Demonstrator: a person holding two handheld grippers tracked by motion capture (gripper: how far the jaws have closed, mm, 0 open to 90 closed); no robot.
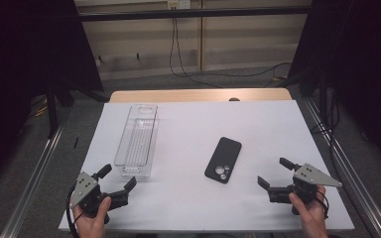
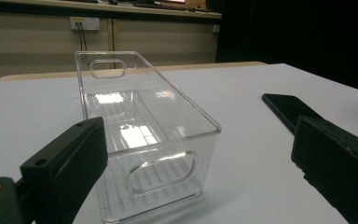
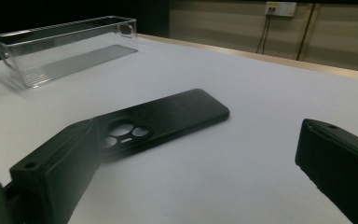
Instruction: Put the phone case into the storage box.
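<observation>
Black phone case [image 1: 223,159], clear ribbed bin [image 1: 138,141], white table [image 1: 188,198].

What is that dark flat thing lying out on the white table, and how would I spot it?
Start at the white table and find the long clear plastic bin on its left side. To the right of the bin, near the middle, a black phone lies face down, apart from the bin. It is the one dark, flat thing there, with round camera lenses at its near end.

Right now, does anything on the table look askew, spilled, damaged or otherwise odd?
Nothing stands out. The clear bin stands upright and empty on the white sheet, with no crack that shows. The black phone lies flat, camera side up, at a slight angle, apart from the bin. The left gripper and right gripper are open, touching nothing.
</observation>
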